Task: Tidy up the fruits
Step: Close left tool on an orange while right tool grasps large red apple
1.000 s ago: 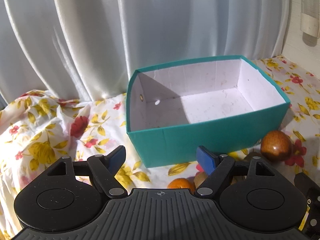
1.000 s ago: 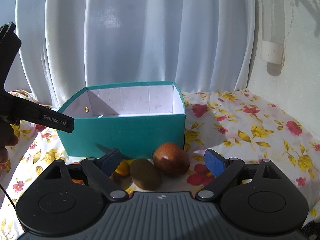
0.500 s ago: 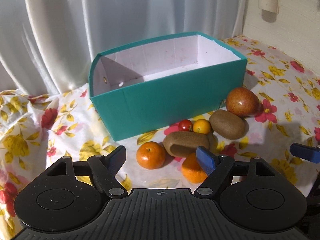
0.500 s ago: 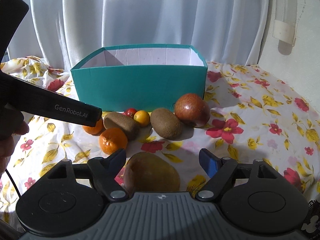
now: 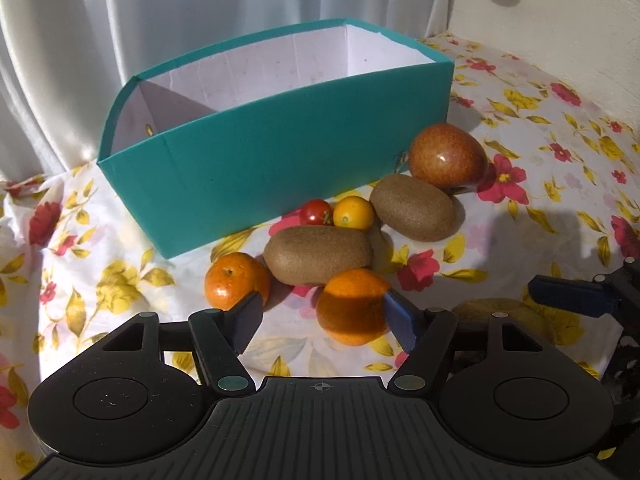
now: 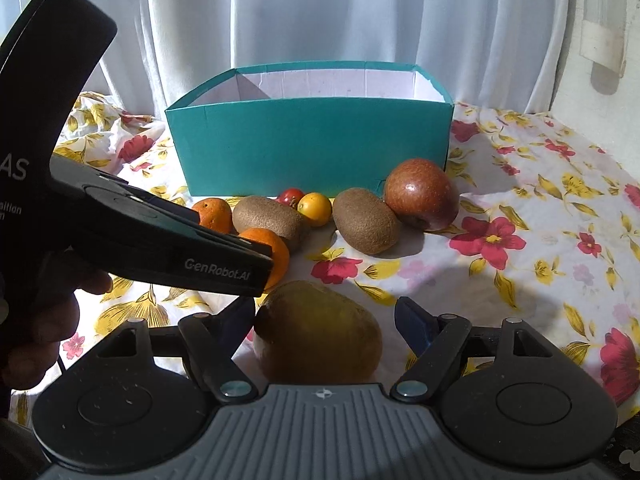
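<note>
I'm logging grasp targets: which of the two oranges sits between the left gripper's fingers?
The nearer orange, in front of the long kiwi, with the left gripper around it. The other orange lies outside, beyond the left finger.

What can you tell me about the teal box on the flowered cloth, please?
The teal box is an open, lidless rectangle that looks like cardboard, teal outside and pale white inside, with faint marks on the lining. It stands upright on the flowered cloth in front of a white curtain. What shows of its inside holds no fruit; the floor is mostly hidden by the near wall. All the fruit lies outside along its front; the red-brown fruit sits close against its right front corner. Neither gripper touches it.
</note>
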`<state>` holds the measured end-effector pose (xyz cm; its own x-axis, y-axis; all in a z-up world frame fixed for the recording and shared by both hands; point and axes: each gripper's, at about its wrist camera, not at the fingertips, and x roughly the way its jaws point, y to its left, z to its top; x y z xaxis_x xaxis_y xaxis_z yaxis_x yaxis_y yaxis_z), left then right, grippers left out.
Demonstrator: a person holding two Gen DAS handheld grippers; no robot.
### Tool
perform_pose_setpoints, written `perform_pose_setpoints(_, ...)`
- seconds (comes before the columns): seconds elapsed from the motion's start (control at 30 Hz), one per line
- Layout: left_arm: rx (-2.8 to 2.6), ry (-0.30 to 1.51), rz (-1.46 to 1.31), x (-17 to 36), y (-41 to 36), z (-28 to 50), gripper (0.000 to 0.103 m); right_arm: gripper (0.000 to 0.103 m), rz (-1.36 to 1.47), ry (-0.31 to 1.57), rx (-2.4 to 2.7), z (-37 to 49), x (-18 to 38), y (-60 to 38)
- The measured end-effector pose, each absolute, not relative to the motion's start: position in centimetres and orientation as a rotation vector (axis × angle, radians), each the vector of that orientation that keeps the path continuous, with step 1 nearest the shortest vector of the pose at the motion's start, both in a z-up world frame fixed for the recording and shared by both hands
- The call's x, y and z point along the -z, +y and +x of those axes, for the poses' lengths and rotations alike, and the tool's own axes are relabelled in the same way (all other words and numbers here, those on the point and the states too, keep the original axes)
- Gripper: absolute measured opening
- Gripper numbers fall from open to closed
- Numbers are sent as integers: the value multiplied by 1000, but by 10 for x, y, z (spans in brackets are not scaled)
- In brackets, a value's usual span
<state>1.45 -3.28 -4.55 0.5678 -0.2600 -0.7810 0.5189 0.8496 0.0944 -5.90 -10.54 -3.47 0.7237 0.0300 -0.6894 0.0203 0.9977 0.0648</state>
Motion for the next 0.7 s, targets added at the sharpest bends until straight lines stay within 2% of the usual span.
perform_pose_setpoints(0.07, 492, 858, 329, 49, -37, 15, 67, 72, 75, 785, -14, -56, 39, -105)
perform_pose_setpoints(0.33, 556, 909, 307, 60, -48, 24, 58, 71, 101, 829, 9, -49, 51, -115)
perform_pose_setpoints(0.47, 562, 945, 306, 68, -52, 29, 47, 70, 124, 836, 13, -48, 55, -122)
perform_pose_setpoints(0.7, 562, 923, 345, 74, -57, 29, 47, 68, 137, 841, 7, -45, 60, -131)
